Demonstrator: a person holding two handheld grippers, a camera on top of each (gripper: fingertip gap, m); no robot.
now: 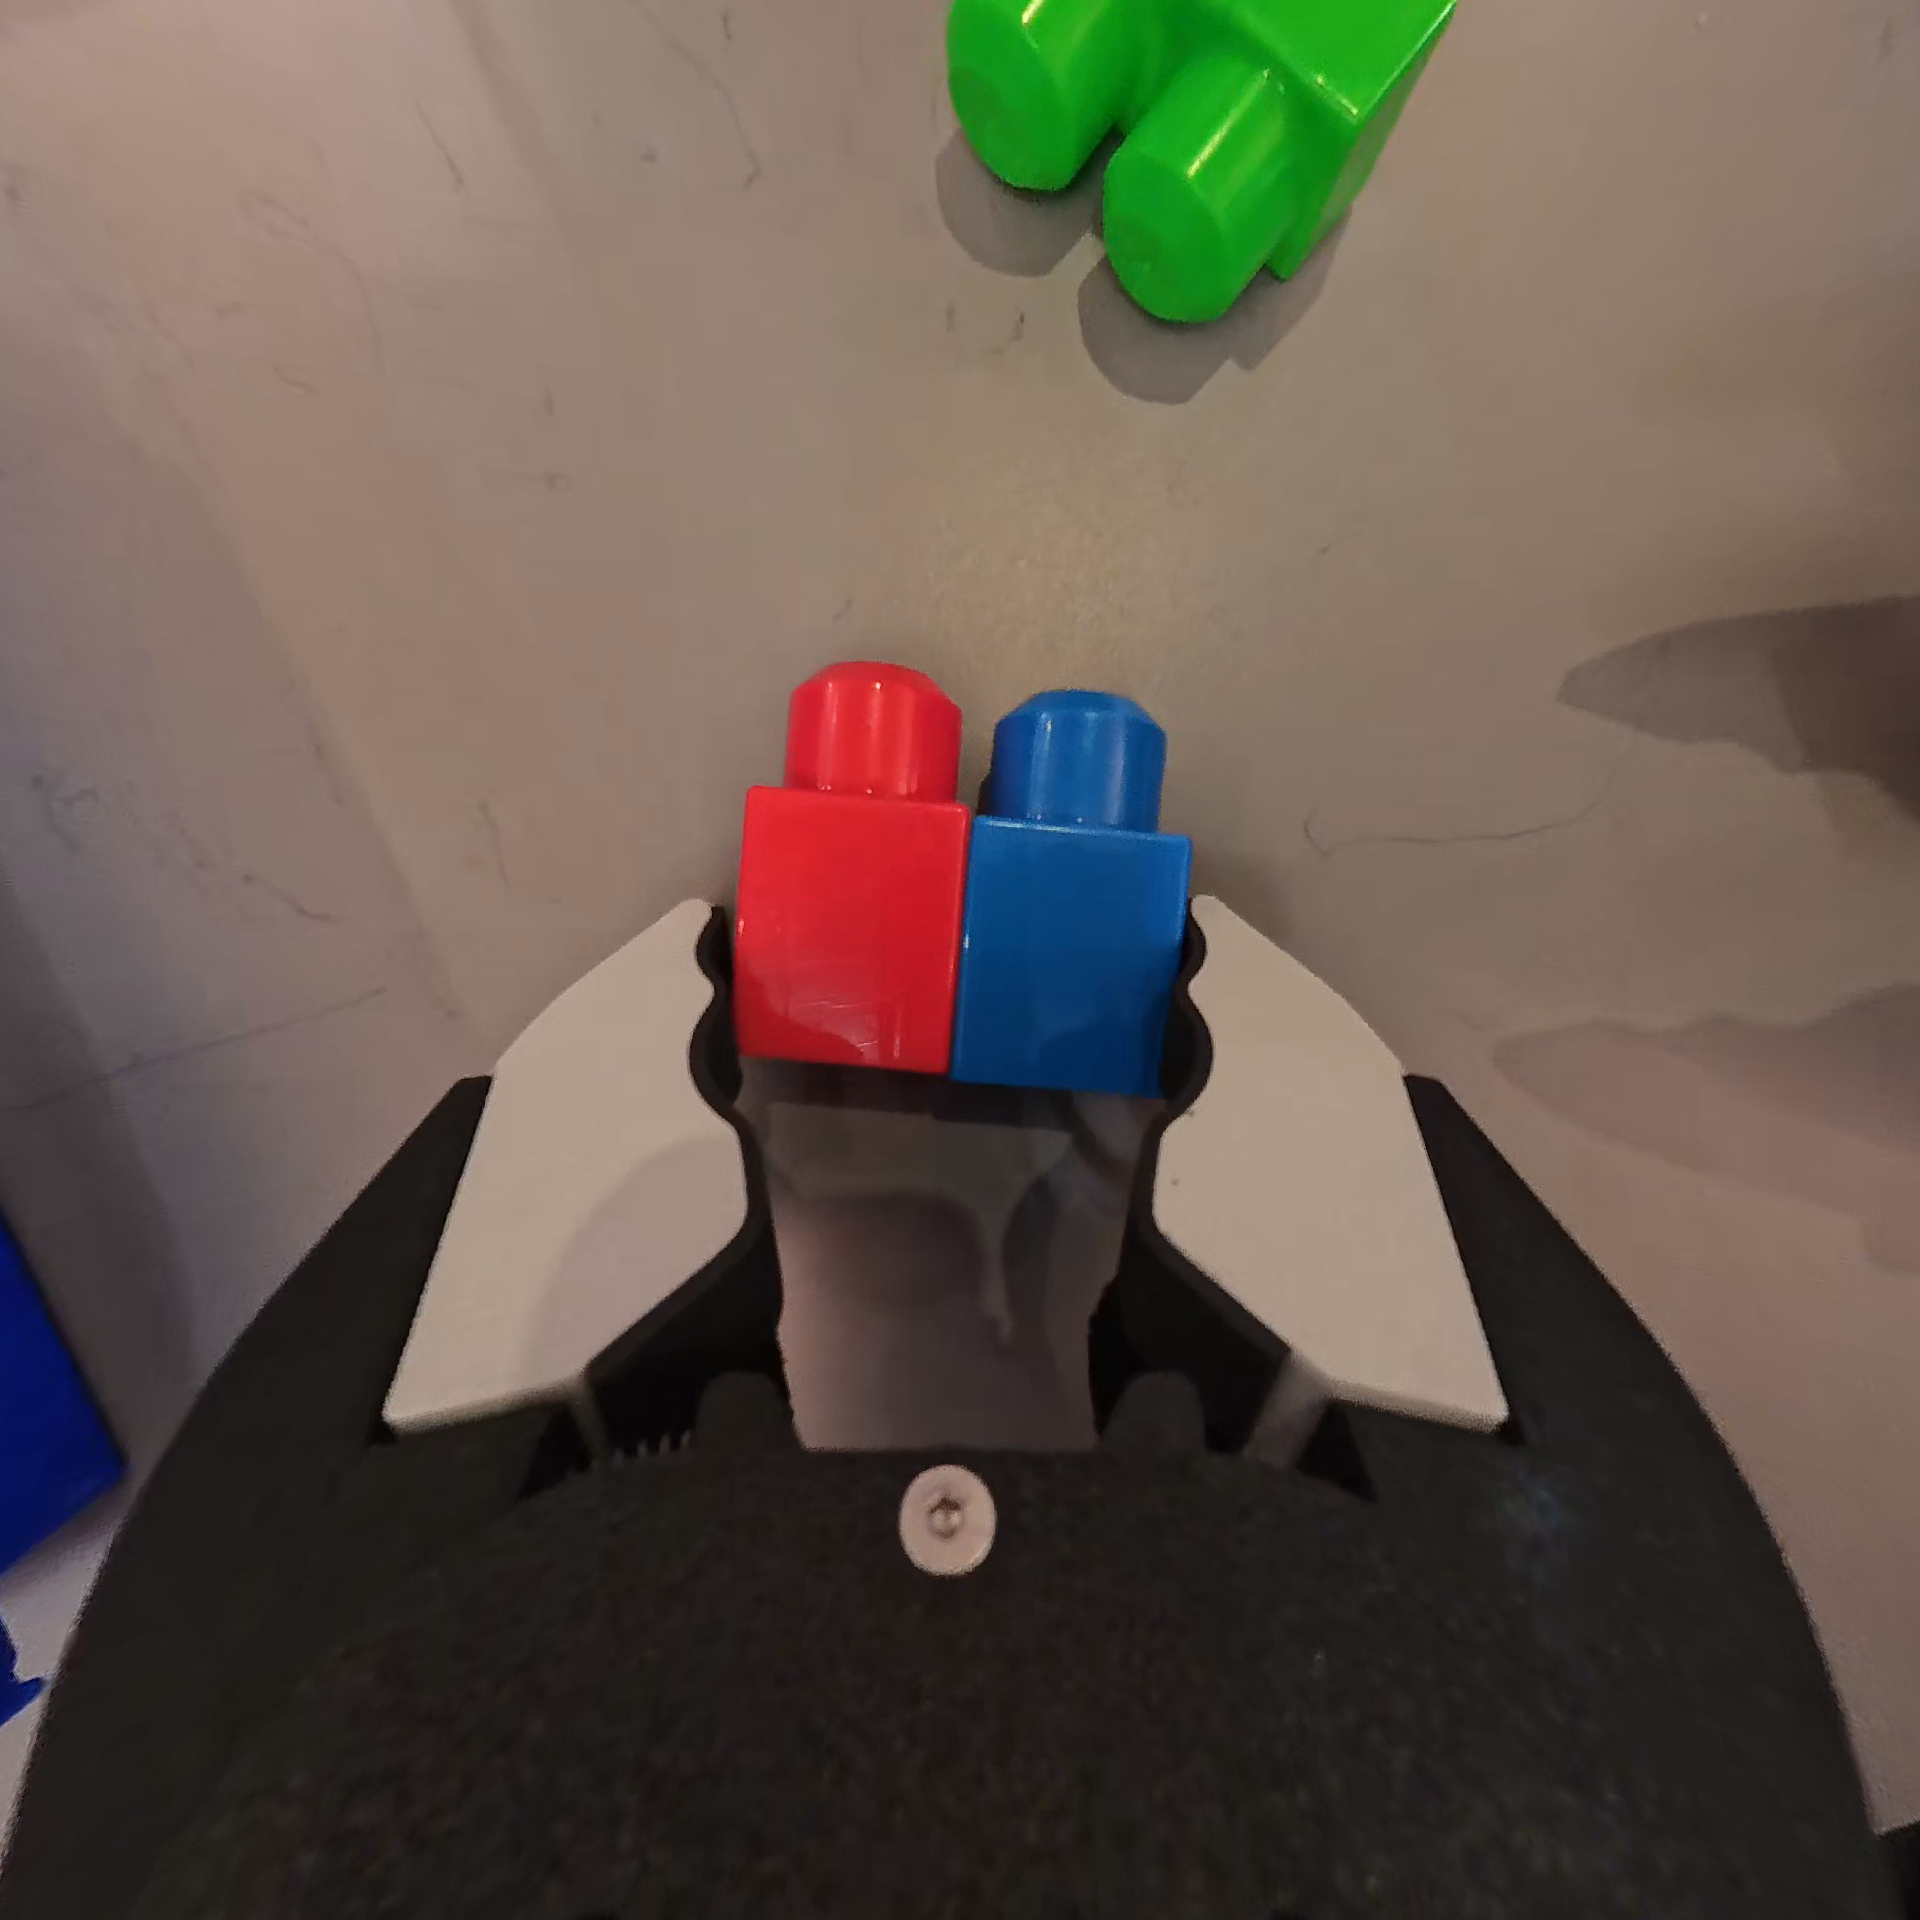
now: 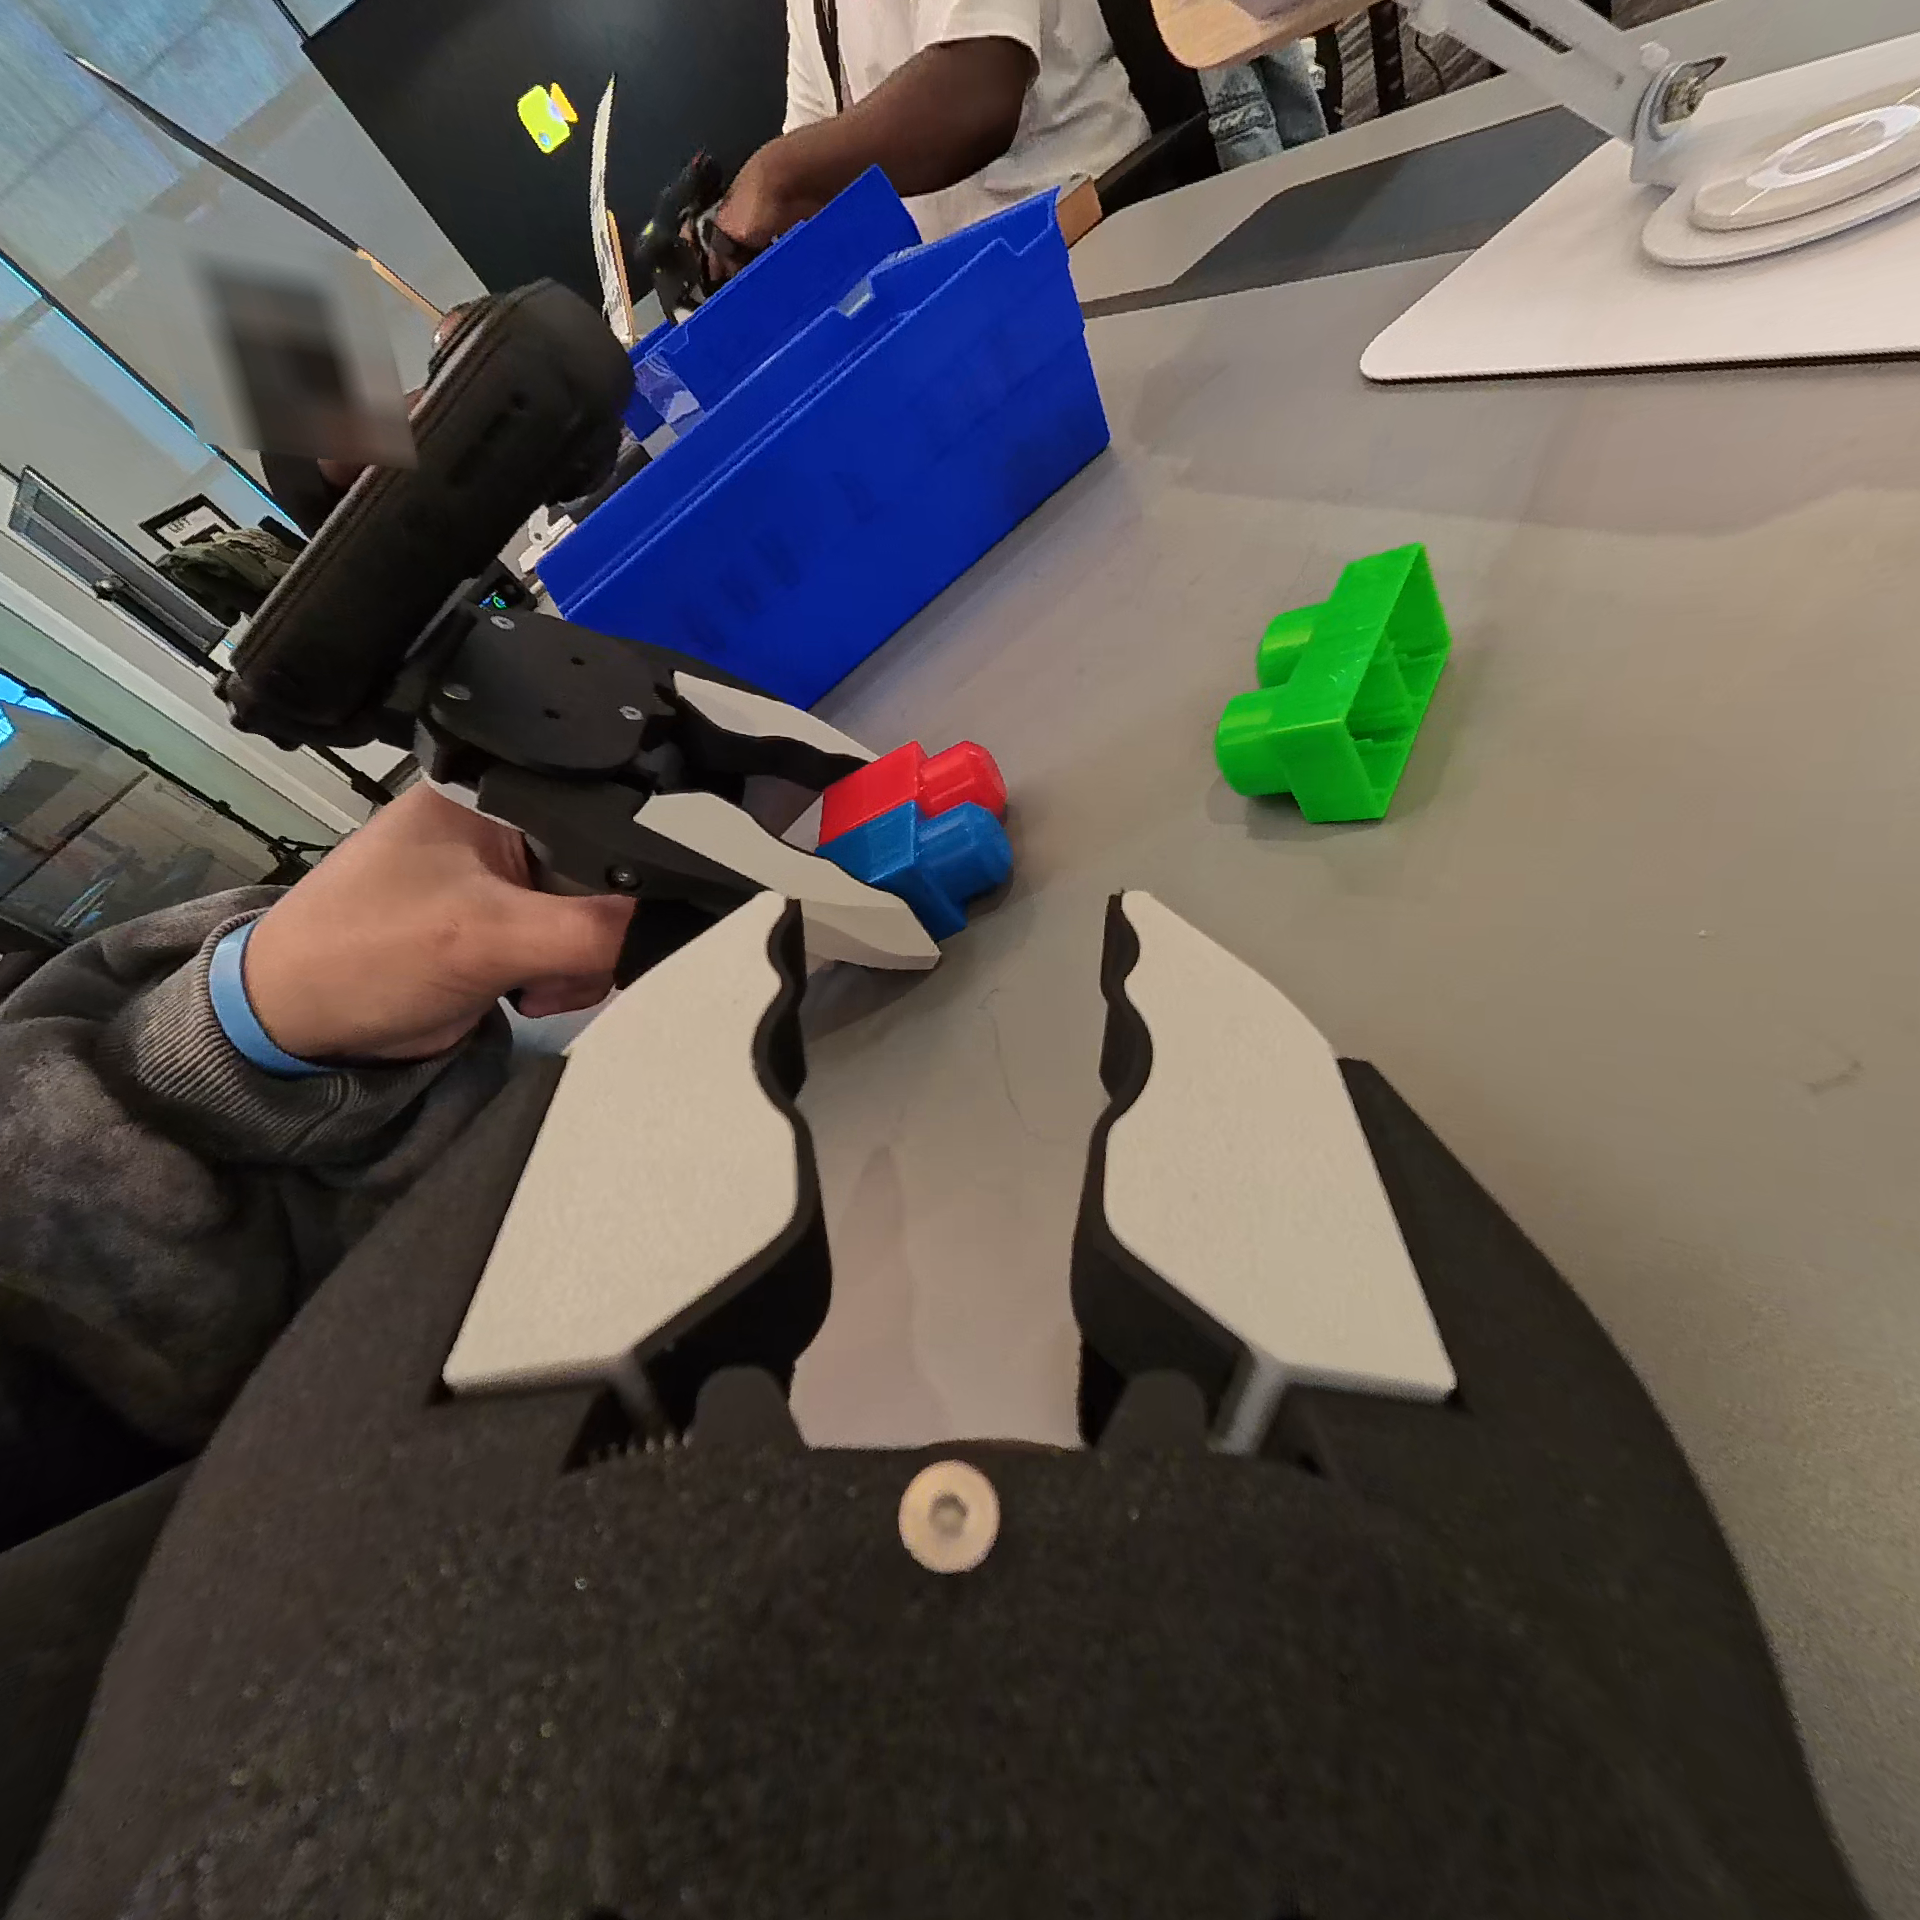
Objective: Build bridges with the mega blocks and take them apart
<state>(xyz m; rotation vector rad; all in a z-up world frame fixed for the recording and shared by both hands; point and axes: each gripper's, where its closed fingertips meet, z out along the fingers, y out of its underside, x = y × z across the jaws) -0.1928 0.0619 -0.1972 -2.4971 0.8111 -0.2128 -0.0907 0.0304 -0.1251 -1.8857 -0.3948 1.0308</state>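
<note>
My left gripper point(image 1: 954, 914) is shut on a red block point(image 1: 852, 925) and a blue block point(image 1: 1070, 951), squeezed side by side between its jaws, studs pointing away. In the right wrist view the left gripper point(image 2: 883, 862) holds the red block point(image 2: 894, 784) and blue block point(image 2: 925, 857) just at the grey table point(image 2: 1558, 1039). A green two-stud block point(image 1: 1184, 135) lies on its side beyond them; it also shows in the right wrist view point(image 2: 1340, 691). My right gripper point(image 2: 951, 914) is open and empty, above the table, just right of the left gripper.
A blue bin point(image 2: 842, 457) stands at the back left, its edge also in the left wrist view point(image 1: 42, 1382). A white monitor-stand base point(image 2: 1662, 270) sits far right. A person in a white shirt point(image 2: 935, 83) works behind the bin. My hand and grey sleeve point(image 2: 395, 956) hold the left gripper.
</note>
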